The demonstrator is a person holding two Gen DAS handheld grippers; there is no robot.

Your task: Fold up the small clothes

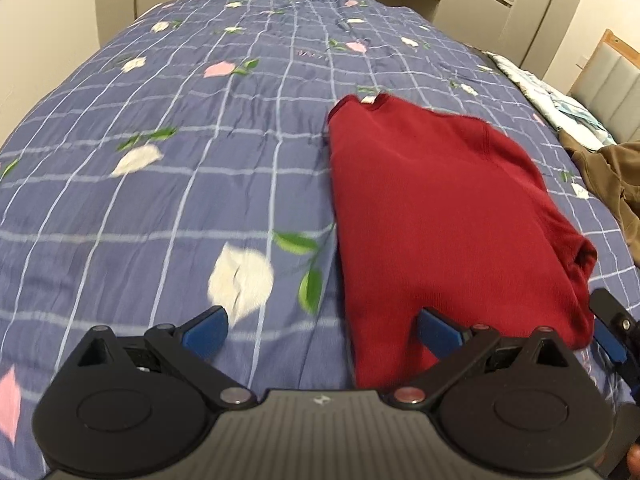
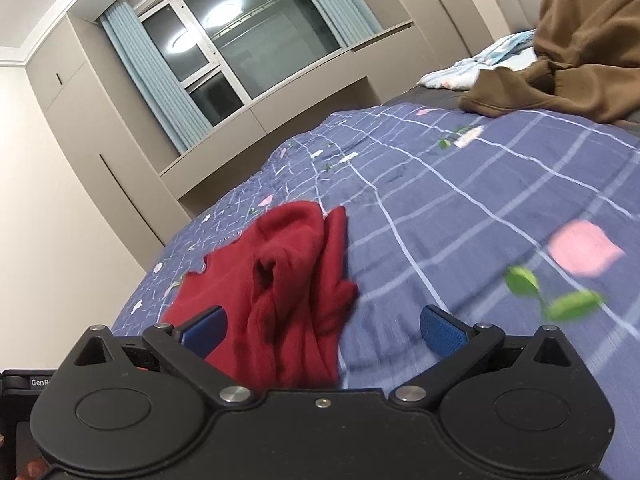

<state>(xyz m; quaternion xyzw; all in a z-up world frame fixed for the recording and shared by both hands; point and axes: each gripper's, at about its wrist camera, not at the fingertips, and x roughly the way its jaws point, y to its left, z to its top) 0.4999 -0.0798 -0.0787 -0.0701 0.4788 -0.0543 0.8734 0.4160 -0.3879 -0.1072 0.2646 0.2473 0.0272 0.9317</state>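
A small dark red garment (image 1: 432, 208) lies folded lengthwise on the blue checked bedspread (image 1: 168, 184), its collar at the far end. My left gripper (image 1: 322, 330) hovers open over the garment's near left edge, nothing pressed between its blue pads. The tip of the right gripper shows at the garment's near right corner in the left wrist view. In the right wrist view the red garment (image 2: 280, 288) bunches in folds just ahead, and my right gripper (image 2: 322, 330) stands wide open, its left pad above the cloth, holding nothing.
A brown garment (image 2: 568, 64) is heaped at the bed's right side, with a pale blue patterned cloth (image 2: 476, 68) behind it. Beige cabinets and a curtained window (image 2: 248, 40) line the far wall. A padded headboard (image 1: 608, 84) stands at the right.
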